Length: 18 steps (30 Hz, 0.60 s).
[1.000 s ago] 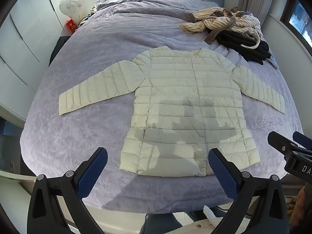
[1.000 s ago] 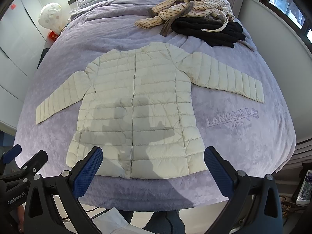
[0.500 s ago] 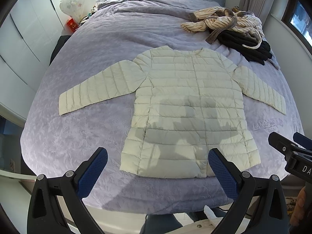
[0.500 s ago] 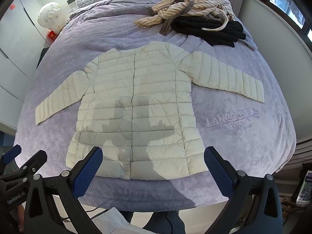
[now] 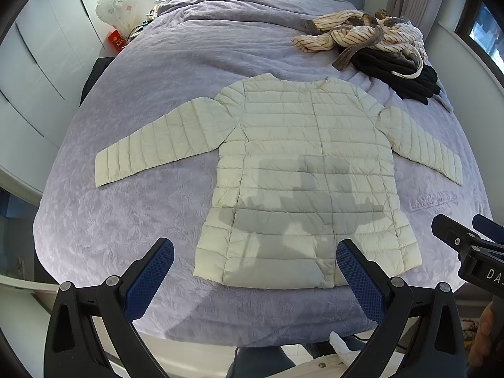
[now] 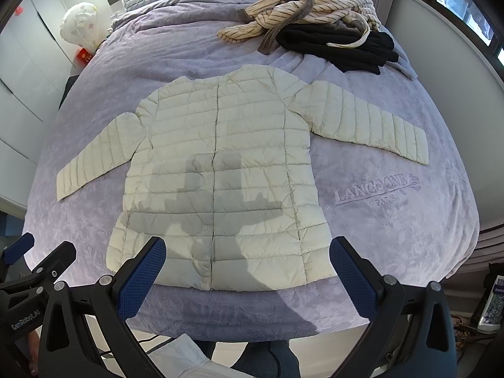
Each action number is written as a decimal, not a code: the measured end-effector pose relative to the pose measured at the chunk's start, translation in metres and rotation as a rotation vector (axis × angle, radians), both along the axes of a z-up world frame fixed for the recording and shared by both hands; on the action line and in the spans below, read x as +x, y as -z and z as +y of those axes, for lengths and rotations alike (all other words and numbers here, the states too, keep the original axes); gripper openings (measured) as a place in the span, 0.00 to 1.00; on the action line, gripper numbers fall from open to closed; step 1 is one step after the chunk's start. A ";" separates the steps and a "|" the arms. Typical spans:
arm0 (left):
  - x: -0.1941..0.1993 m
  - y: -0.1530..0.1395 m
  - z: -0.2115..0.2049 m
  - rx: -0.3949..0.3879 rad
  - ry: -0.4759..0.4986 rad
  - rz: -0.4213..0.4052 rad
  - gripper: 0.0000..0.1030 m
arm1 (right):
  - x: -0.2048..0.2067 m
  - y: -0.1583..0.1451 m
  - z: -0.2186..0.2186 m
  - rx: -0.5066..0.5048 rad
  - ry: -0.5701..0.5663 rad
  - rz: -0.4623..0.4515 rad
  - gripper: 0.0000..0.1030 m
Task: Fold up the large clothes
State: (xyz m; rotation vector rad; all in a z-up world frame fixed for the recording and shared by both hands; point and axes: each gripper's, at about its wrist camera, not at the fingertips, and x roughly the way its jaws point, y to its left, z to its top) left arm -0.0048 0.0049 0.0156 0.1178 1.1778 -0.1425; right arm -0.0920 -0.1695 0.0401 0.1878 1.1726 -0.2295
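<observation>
A cream quilted jacket [image 5: 307,170] lies flat and face up on a lavender bedspread [image 5: 132,220] with an embossed floral texture, straight ahead of both tools, its hem nearest them and its collar farthest. Horizontal stitched channels give it a puffy, ribbed surface; a snap placket runs down the middle, and both sleeves are spread outward and angled slightly toward the tools. The left gripper [image 5: 255,272] hangs released above the hem, its blue dimpled pads wide apart and touching nothing; the right gripper [image 6: 247,269] is equally spread and empty. Soft grey shadows of the tools fall across the lower jacket. Beyond the collar, to the right, a striped garment [image 6: 302,12] is tangled over a black one [image 6: 340,47], their shapes hard to separate. Raised lettering on the bedspread is only partly legible.
</observation>
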 end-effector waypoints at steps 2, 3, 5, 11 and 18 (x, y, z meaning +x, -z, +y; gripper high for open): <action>0.000 0.000 0.000 -0.001 -0.001 0.001 1.00 | 0.000 0.000 0.000 -0.001 0.001 0.000 1.00; 0.000 0.000 0.000 -0.001 -0.001 0.002 1.00 | 0.000 0.000 0.000 -0.001 0.002 0.001 1.00; 0.000 0.000 0.000 -0.001 -0.001 0.001 1.00 | 0.001 0.000 0.000 0.001 0.002 0.002 1.00; 0.000 0.000 0.000 0.000 0.000 0.001 1.00 | 0.000 0.001 -0.001 0.000 0.004 0.005 1.00; 0.001 0.000 0.000 0.000 -0.002 0.002 1.00 | 0.001 0.001 -0.001 0.003 0.003 0.007 1.00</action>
